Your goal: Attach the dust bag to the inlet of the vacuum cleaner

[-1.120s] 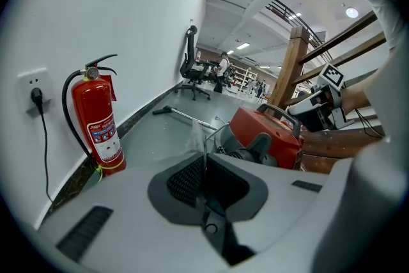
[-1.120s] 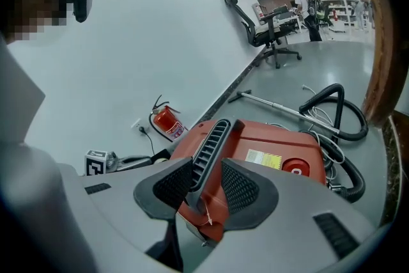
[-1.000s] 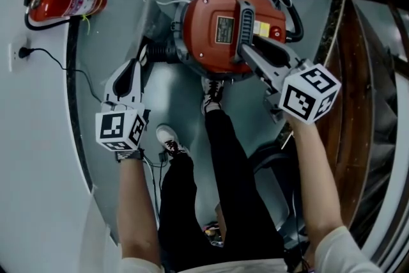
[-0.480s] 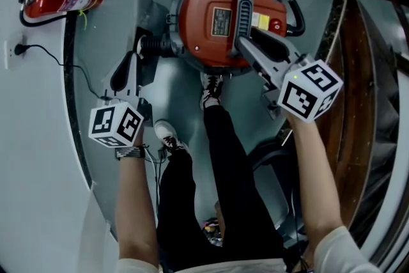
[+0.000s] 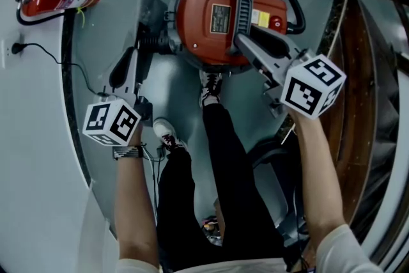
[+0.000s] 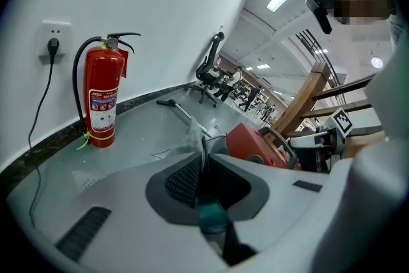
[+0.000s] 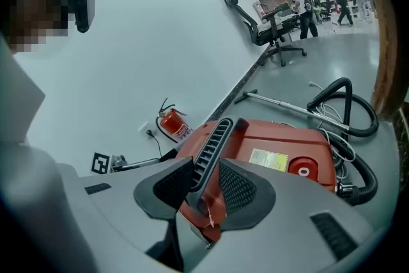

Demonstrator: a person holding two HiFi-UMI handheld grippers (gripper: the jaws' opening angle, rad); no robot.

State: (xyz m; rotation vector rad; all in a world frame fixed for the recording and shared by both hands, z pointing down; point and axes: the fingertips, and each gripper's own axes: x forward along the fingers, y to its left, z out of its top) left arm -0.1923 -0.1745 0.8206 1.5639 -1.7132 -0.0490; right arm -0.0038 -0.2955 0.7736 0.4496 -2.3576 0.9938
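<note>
Fingers [image 7: 238, 188] of the right gripper [image 7: 201, 176] are clamped on either side of the black ribbed carrying handle [image 7: 214, 140] atop the red lid of a canister vacuum cleaner [image 5: 211, 35]. The handle runs straight up between the two textured pads. Across from it, the left gripper [image 6: 203, 166] has its pads [image 6: 184, 181] pressed to a narrow slit, pinching the thin edge of what appears to be a translucent dust bag [image 6: 190, 131], which rises just ahead of the jaw tips. In the head view this gripper points toward a black ribbed port [image 5: 153, 45] on the left side of the canister and sits near it, apart from the machine. The person's two shoes [image 5: 167, 134] stand on the grey floor just beside the vacuum. A black hose [image 7: 348, 112] coils behind the vacuum, and a red fire extinguisher [image 6: 102, 99] stands against the white wall below a socket [image 6: 54, 41].
</note>
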